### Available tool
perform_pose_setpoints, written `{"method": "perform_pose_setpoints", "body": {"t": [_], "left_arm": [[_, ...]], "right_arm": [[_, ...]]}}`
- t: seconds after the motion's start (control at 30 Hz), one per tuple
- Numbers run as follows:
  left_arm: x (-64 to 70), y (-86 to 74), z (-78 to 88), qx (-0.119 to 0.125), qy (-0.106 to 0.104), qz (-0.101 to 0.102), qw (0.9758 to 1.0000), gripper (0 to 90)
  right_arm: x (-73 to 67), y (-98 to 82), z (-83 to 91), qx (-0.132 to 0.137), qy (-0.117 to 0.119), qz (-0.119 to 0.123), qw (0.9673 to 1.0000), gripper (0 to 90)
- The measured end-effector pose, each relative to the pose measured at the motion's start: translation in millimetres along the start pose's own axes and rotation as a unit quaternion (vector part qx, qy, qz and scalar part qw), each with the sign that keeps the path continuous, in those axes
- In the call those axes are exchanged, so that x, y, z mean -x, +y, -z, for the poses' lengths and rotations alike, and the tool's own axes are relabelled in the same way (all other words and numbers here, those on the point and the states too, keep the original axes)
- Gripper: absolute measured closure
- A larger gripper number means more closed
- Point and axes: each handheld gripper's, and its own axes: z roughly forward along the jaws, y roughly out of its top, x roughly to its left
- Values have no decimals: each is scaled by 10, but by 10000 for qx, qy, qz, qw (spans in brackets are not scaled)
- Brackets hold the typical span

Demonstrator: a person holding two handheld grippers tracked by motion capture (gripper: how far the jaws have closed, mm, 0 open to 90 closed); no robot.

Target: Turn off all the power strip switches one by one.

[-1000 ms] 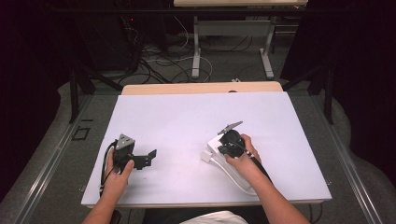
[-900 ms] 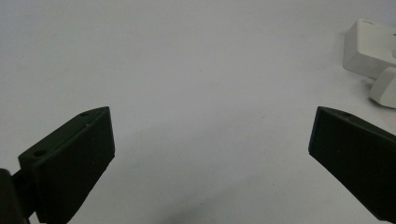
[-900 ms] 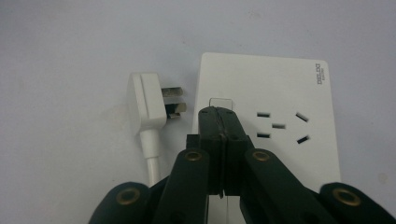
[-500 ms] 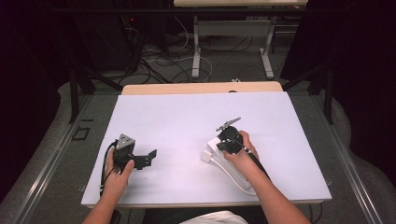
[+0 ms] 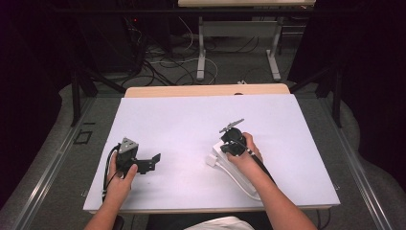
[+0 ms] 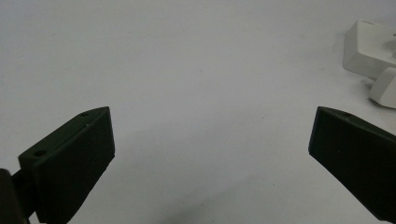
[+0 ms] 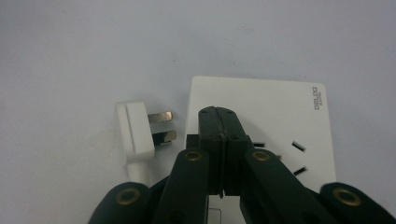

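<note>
A white power strip lies on the white table, its socket slots facing up. Next to it lies a white plug with two metal prongs pointing at the strip, unplugged. My right gripper is shut with nothing between its jaws, tips just above the strip's top face. In the high view it sits over the strip at centre right. My left gripper rests at the table's front left, jaws wide open and empty. In the left gripper view the strip and plug show at the far right.
The strip's white cord curls toward the front edge under the right forearm. The white table top has a wooden strip at its far edge. Beyond it are another table's legs and cables on the floor.
The right hand has shifted its gripper slightly over the power strip. The left gripper has stayed where it was.
</note>
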Motion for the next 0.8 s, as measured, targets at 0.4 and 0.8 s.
{"method": "perform_pose_setpoints", "body": {"t": [0.4,0.8], "left_arm": [[-1,0,0,0,-1,-6,10000,3],[9,-1,-4,9,-24,28,10000,3]], "right_arm": [[-3,0,-58,112,27,30,9999,900],[-8,5,-71,167,-9,65,9998,900]]}}
